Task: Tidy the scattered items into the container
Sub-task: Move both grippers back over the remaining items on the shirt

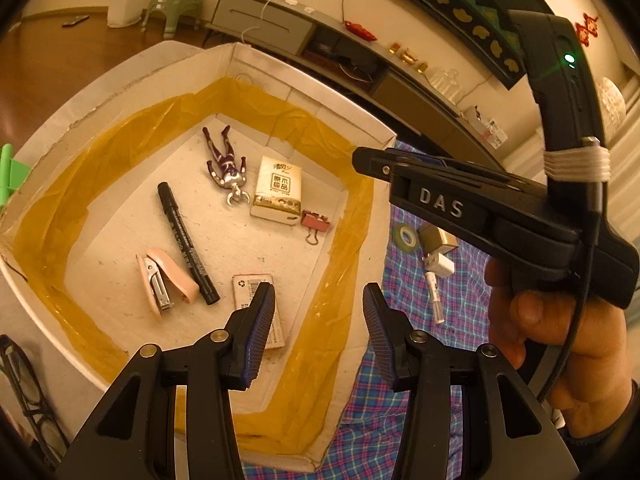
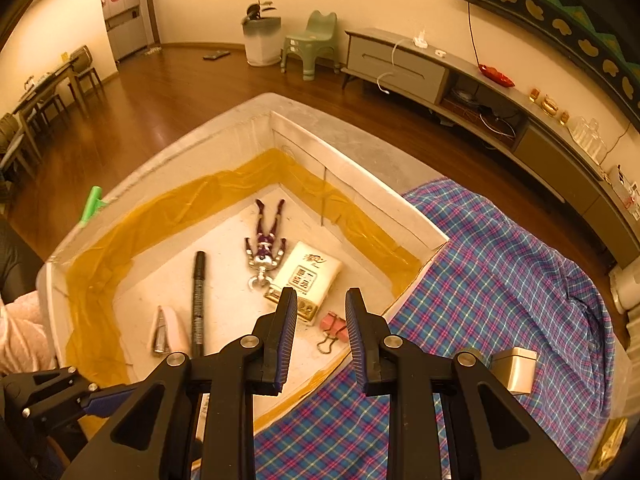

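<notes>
A white cardboard box (image 1: 260, 68) lined with yellow tape holds a purple action figure (image 1: 226, 164), a tissue pack (image 1: 278, 192), a black marker (image 1: 186, 240), a pink stapler (image 1: 164, 280), a pink binder clip (image 1: 316, 222) and a white barcoded pack (image 1: 250, 284). My left gripper (image 1: 320, 320) hangs open over the box's near corner, with nothing between its fingers. The right gripper (image 2: 320, 332) is over the box's (image 2: 360, 184) right edge, above the binder clip (image 2: 334, 326). Its jaws stand narrowly apart and empty. On the plaid cloth (image 1: 420, 340) lie a tape roll (image 1: 406, 236), a metal box (image 1: 436, 238), a white charger (image 1: 440, 264) and a small white tube (image 1: 436, 304).
Glasses (image 1: 24, 380) lie left of the box, and a green object (image 2: 92, 200) sticks up at its left rim. The plaid cloth (image 2: 500, 260) covers the surface to the right, with the metal box (image 2: 514, 368) on it. A grey TV cabinet (image 2: 400, 64) and green stool (image 2: 310, 46) stand beyond.
</notes>
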A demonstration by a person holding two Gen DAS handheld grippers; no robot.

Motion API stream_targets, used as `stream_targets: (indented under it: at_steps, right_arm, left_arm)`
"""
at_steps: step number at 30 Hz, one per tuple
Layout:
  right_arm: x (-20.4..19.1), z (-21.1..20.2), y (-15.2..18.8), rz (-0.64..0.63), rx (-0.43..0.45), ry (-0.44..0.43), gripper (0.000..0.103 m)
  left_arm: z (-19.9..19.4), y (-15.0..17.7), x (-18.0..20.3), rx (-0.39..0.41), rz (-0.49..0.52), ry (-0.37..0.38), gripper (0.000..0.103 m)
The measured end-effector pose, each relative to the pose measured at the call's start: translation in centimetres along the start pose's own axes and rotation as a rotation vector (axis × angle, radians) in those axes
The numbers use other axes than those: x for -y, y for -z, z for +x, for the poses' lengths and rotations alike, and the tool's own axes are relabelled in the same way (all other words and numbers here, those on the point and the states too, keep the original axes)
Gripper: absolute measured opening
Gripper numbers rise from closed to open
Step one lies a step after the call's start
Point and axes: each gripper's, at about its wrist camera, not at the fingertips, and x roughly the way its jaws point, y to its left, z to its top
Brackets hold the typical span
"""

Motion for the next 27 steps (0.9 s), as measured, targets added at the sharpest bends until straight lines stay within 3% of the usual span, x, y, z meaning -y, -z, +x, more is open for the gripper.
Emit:
stream_targets:
  at_steps: [9, 15, 27]
  right_arm:
    - [0.5, -4.3, 1.1, 0.027, 0.104, -0.056, 0.027]
    - [1.2, -7.7, 2.9, 0.05, 0.198, -0.089, 0.027]
    - [4.7, -13.3, 9.9, 0.091, 0.339, -0.131, 0.027]
  left_arm:
    - [-2.8, 0.0, 1.1, 0.075, 0.027, -0.043, 0.048]
    - [-4.6, 0.6, 3.4, 0.153, 0.112, -0.107, 0.048]
    - [-4.2, 3.8, 9.5, 0.134, 0.24, -0.06, 0.049]
